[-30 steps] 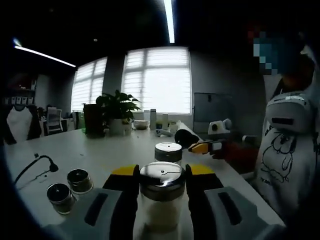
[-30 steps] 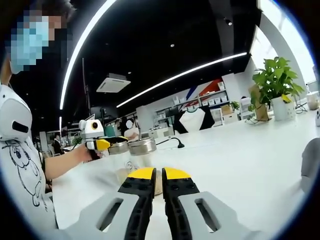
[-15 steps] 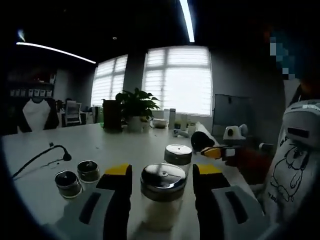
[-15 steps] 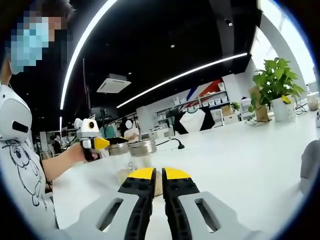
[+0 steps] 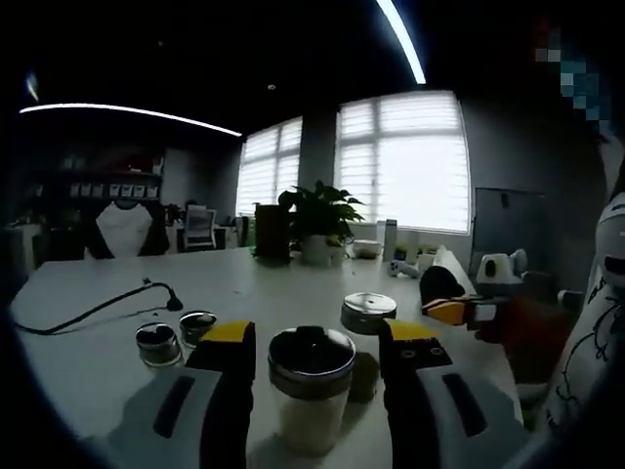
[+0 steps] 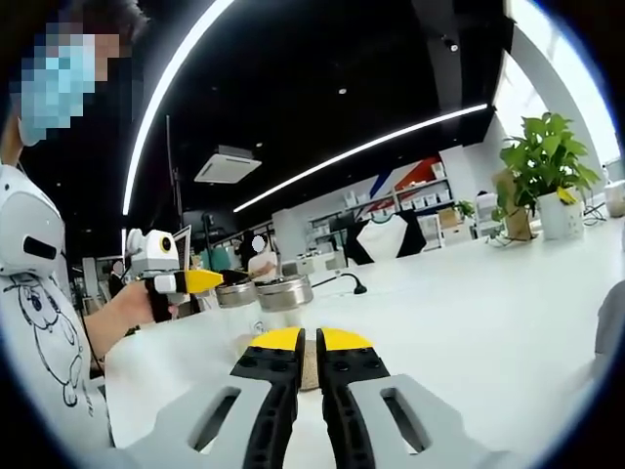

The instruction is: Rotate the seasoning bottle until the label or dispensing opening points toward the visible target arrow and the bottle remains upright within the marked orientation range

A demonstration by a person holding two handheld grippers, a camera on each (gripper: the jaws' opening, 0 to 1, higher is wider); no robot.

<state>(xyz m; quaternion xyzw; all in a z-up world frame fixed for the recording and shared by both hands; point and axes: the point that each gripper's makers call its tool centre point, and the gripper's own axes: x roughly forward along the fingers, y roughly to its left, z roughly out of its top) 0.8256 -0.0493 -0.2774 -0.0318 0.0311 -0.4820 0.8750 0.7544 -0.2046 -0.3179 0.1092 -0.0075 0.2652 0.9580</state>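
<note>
The seasoning bottle [image 5: 311,391] stands upright on the white table [image 5: 107,318] between the jaws of my left gripper [image 5: 314,337]; they are spread and do not touch it. A second bottle [image 5: 367,327] stands just beyond. My right gripper [image 6: 309,344] is clenched on nothing.

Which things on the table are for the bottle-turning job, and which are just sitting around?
For the job: seasoning bottle, left gripper.

Just lying about: second bottle, two small jars, black cable, potted plant.
</note>
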